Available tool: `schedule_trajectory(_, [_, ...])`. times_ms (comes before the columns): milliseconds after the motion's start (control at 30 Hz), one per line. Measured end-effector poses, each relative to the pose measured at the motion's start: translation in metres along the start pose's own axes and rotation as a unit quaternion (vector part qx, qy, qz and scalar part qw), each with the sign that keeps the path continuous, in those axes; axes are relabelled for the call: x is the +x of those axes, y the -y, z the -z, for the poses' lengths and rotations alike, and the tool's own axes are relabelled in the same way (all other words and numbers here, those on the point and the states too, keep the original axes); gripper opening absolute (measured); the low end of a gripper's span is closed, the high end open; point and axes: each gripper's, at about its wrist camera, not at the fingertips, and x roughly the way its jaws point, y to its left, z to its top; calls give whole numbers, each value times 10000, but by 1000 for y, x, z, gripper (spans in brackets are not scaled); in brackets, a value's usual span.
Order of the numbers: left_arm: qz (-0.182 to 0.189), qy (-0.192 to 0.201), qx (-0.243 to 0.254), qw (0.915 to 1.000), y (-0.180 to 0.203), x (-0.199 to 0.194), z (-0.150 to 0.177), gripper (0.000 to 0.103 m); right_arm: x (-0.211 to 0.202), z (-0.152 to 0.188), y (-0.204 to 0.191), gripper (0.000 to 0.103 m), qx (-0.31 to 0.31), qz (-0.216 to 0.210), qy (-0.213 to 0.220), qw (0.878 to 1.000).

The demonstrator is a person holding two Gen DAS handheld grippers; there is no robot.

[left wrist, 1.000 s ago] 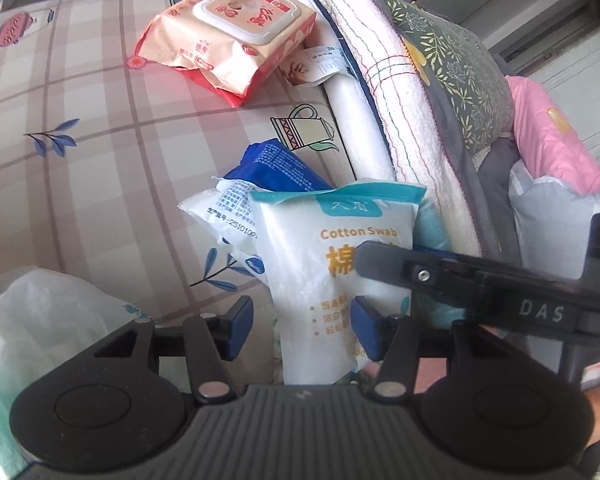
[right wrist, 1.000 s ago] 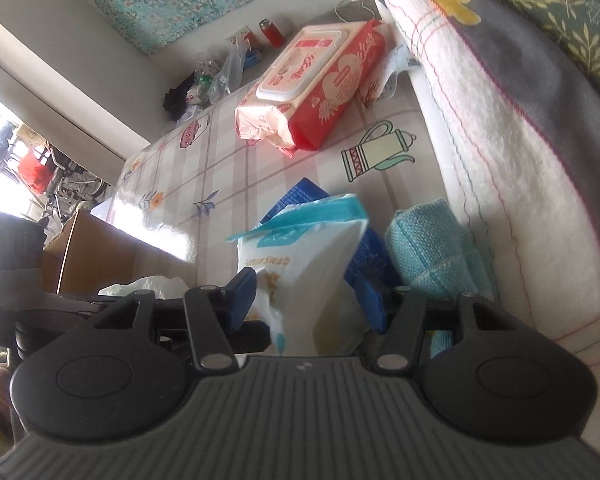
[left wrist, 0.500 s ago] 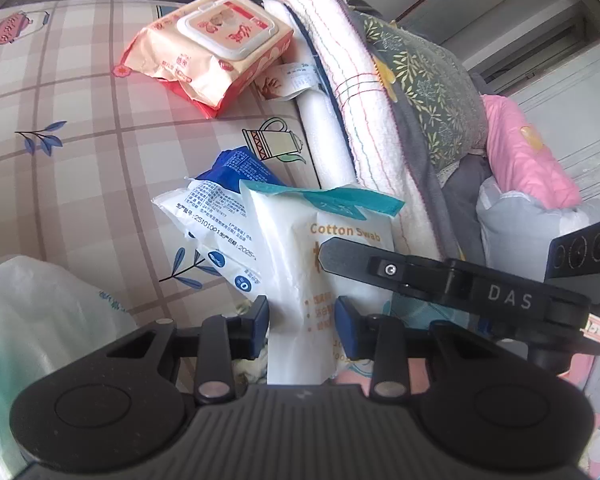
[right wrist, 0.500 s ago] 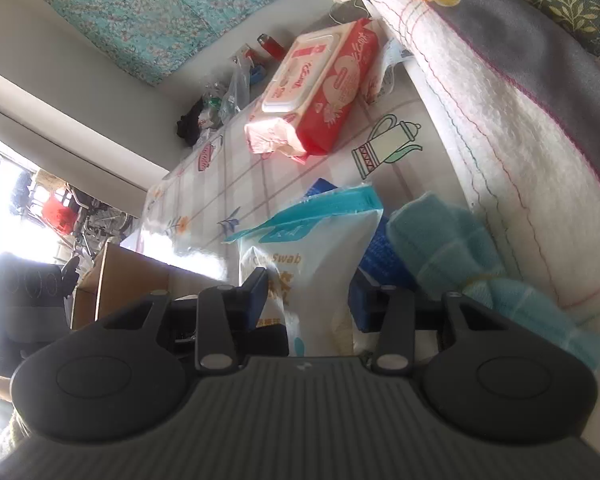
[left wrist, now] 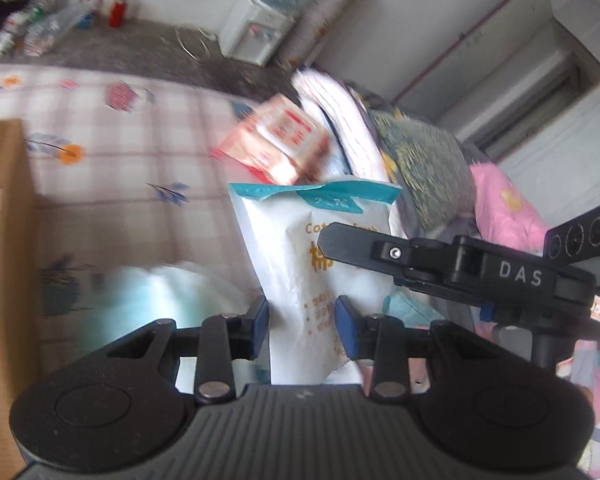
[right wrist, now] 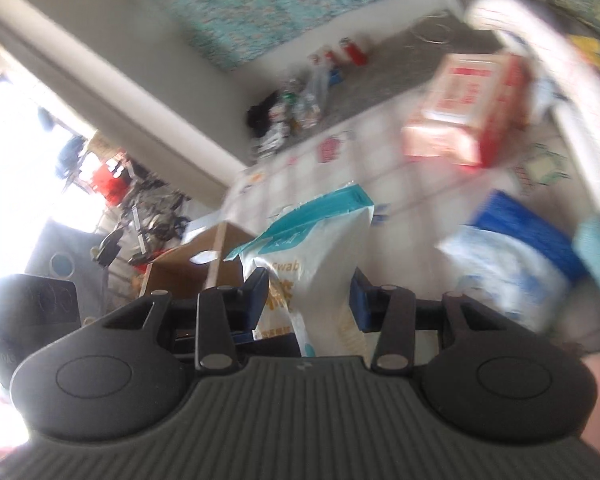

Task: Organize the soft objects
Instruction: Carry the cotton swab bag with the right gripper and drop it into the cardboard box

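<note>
Both the left gripper (left wrist: 302, 322) and right gripper (right wrist: 309, 300) pinched the cotton swab bag (left wrist: 320, 280), held above the bed (left wrist: 148, 160); uneven pulling risked tearing it.

Glossy plastic swab bag (left wrist: 300, 264); matt cardboard box (left wrist: 8, 216)

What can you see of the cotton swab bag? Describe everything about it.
The cotton swab bag is a soft white plastic pouch with a teal sealed top strip and orange lettering, crumpled and standing roughly upright. The left claw pinches its lower part between blue pads, and the right claw grips it too. It is held above the checked bedcover, in front of the red wipes pack.
</note>
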Motion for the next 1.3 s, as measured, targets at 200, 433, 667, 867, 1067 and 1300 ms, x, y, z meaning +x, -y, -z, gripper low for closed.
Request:
schedule_trajectory(200, [-720,680,-480,9939,-79,-86,4,37,81,3,-103,43,-464,-632,-545,9954])
schedule_trajectory(433, [-1705,738,-1159,9757,-174,-119,-2,38,203,23,-177,43,-282,-949,-1395,9853])
schedule_trajectory(667, [-2898,1040,-1174,9442,-229,-124,-32,58,300,32,-204,45,309,-948,-1432,9847])
schedule_trajectory(867, [-2759,1362,-1382,9414,-237,-145,-22,70,336,51,-197,45,317,-677,-1752,9817])
schedule_trajectory(1067, [-2810,1490,-1272,9395,-235,-162,-7,71,339,60,-197,42,124,-439,-1783,9829])
schedule_trajectory(1300, [-2873,1592,-1321,9352,-232,-177,9,74,352,72,-206,38,84,-551,-1941,9794])
